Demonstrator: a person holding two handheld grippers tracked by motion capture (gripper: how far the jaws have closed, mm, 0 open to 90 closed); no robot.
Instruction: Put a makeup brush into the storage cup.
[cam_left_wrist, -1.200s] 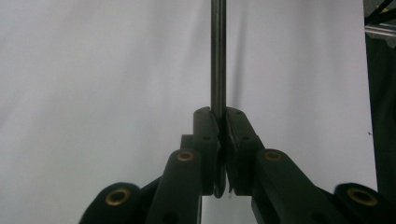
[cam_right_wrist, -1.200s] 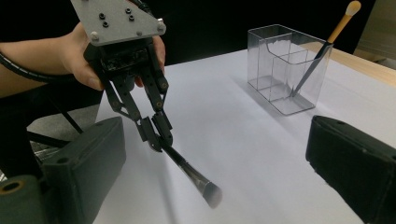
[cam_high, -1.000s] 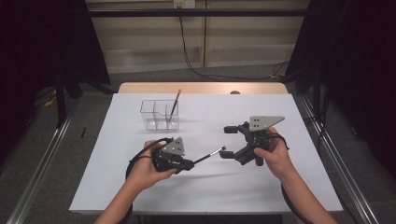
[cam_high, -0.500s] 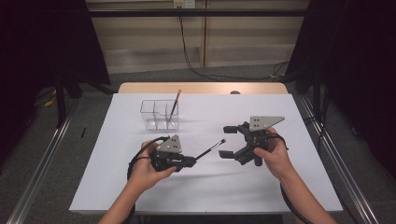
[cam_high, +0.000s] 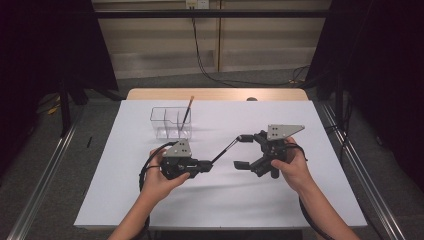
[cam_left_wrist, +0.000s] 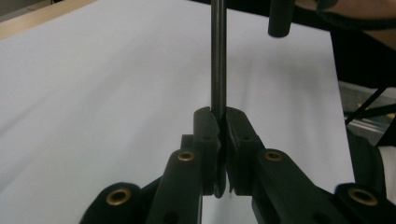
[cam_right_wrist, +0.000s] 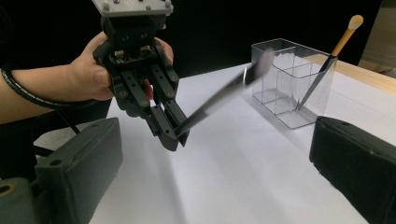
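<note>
My left gripper (cam_high: 204, 165) is shut on the end of a thin dark-handled brush (cam_high: 223, 151) that slants up and right, off the white table cover (cam_high: 300, 200). Its free end lies near the far jaw of my right gripper (cam_high: 243, 151), which stands open and holds nothing. In the left gripper view the pads (cam_left_wrist: 205, 126) pinch the dark handle (cam_left_wrist: 218, 56). The right gripper view has the left gripper (cam_right_wrist: 173, 136) with the blurred brush (cam_right_wrist: 219, 98) between my own wide jaws. A clear divided organizer (cam_high: 165, 122) holds an orange-handled brush (cam_high: 187, 111).
The wooden table edge (cam_high: 215, 94) shows beyond the white cover. Metal rails (cam_high: 350, 150) run along both sides of the table, with dark curtains behind. A cable loops from the left gripper over the person's left wrist (cam_high: 146, 170).
The brush in my left gripper has swung, its free end moving up and away toward the right gripper's far jaw. Both hands stay roughly where they were.
</note>
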